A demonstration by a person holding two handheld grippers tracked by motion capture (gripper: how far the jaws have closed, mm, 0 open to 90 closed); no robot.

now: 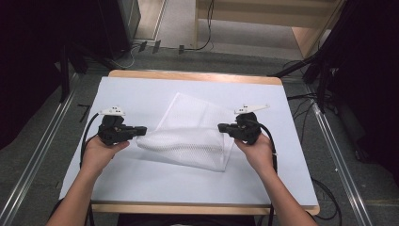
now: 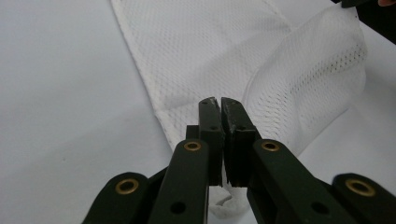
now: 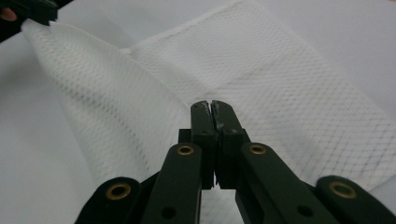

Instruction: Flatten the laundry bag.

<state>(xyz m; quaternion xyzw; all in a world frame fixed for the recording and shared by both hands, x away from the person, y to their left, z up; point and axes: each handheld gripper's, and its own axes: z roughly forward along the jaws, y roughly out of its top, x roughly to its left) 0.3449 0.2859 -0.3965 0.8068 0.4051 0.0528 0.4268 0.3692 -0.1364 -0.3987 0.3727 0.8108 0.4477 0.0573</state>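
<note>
1. The white mesh cloth (image 1: 188, 134) sits mid-table on the table (image 1: 141, 89), far part lying flat, near edge picked up at both ends and folded partway over.
2. Left gripper (image 1: 140, 130) – jaws pinched all the way together on the near-left corner of the cloth. In the left gripper view (image 2: 219, 105) a bit of fabric pokes out below the pads, so it looks like a real grip.
3. Right gripper (image 1: 221, 126) – jaws also fully closed, clamped on the near-right corner. In the right gripper view (image 3: 211, 106) the mesh runs straight up to the tips, though I can't quite see how much cloth is actually between them.
4. What could go wrong: the mesh is thin and slippery-looking, so a shallow pinch on either corner could let it slide out mid-fold and drop that side in a heap.
5. If one hand travels faster or higher than the other, the lifted edge will skew and the fold lands crooked.
6. Pulling the hands apart too hard could drag the flat part across the table instead of folding it.
</note>
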